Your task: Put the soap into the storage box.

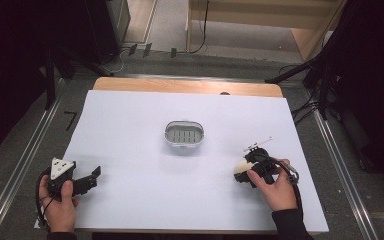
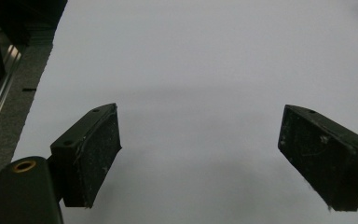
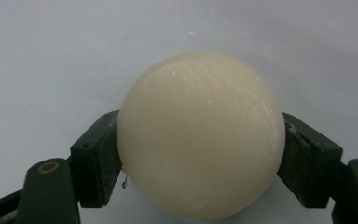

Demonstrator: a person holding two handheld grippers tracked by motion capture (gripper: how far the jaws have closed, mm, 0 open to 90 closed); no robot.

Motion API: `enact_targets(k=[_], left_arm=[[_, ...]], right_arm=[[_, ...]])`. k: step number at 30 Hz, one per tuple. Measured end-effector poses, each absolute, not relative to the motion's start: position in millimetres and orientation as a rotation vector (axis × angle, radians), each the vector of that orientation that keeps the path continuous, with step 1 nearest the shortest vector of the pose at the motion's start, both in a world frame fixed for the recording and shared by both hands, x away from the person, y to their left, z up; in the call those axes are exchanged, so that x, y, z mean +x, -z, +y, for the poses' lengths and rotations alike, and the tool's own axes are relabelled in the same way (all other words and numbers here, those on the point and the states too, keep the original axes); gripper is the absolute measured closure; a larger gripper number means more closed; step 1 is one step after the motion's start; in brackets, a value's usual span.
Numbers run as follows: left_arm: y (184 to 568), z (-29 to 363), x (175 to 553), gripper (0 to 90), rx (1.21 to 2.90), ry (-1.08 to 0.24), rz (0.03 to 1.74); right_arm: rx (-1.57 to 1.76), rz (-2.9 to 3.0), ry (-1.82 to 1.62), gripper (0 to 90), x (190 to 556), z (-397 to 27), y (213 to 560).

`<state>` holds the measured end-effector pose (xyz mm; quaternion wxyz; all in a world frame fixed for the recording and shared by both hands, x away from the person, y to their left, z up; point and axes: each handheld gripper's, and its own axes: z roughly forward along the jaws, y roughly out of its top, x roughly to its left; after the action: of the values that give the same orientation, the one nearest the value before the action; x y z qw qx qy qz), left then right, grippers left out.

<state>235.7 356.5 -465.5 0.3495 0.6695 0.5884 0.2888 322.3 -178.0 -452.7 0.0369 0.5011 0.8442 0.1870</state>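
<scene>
A round cream bar of soap (image 3: 200, 130) sits between the black pads (image 3: 100, 154) of my right gripper (image 3: 200, 156), and both pads press on its sides. In the high view the same soap (image 1: 240, 166) is at the right front of the table, with my right gripper (image 1: 243, 172) shut on it just above the white sheet. An oval metal soap dish (image 1: 168, 135) with a slotted insert stands in the middle of the table, apart from both grippers. My left gripper (image 1: 93, 179) rests at the front left, its jaws wide open (image 2: 200, 154) over bare white sheet.
A white sheet (image 1: 130, 130) covers the table, and a strip of wood (image 1: 180, 86) shows along the far edge. Metal rails (image 1: 25, 155) run down both sides, and dark stands and cables lie beyond the right edge.
</scene>
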Motion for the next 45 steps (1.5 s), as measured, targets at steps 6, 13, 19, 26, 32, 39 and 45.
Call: enact_targets(k=[6, 13, 19, 26, 32, 39, 45], left_arm=[[465, 357, 236, 13.9, 1.734, -0.749, 1.524], [466, 357, 236, 13.9, 1.731, -0.748, 1.525], [465, 357, 236, 13.9, 1.731, -0.745, 1.527], [465, 357, 235, 13.9, 1.729, -0.742, 1.528], [465, 358, 235, 13.9, 1.730, -0.742, 1.527], [465, 358, 235, 13.9, 1.732, -0.742, 1.527], [465, 358, 235, 13.9, 1.729, -0.739, 1.525]], right_arm=[[1.534, 2.595, -0.571, 24.8, 322, -177, 450], [1.520, 2.612, -0.568, 24.8, 324, -175, 445], [1.512, 2.609, -0.588, 24.9, 327, -171, 438], [1.503, 2.630, -0.577, 24.9, 331, -165, 434], [1.488, 2.651, -0.570, 24.9, 335, -158, 433], [1.472, 2.662, -0.570, 24.9, 339, -150, 428], [1.457, 2.665, -0.577, 24.9, 344, -141, 420]])
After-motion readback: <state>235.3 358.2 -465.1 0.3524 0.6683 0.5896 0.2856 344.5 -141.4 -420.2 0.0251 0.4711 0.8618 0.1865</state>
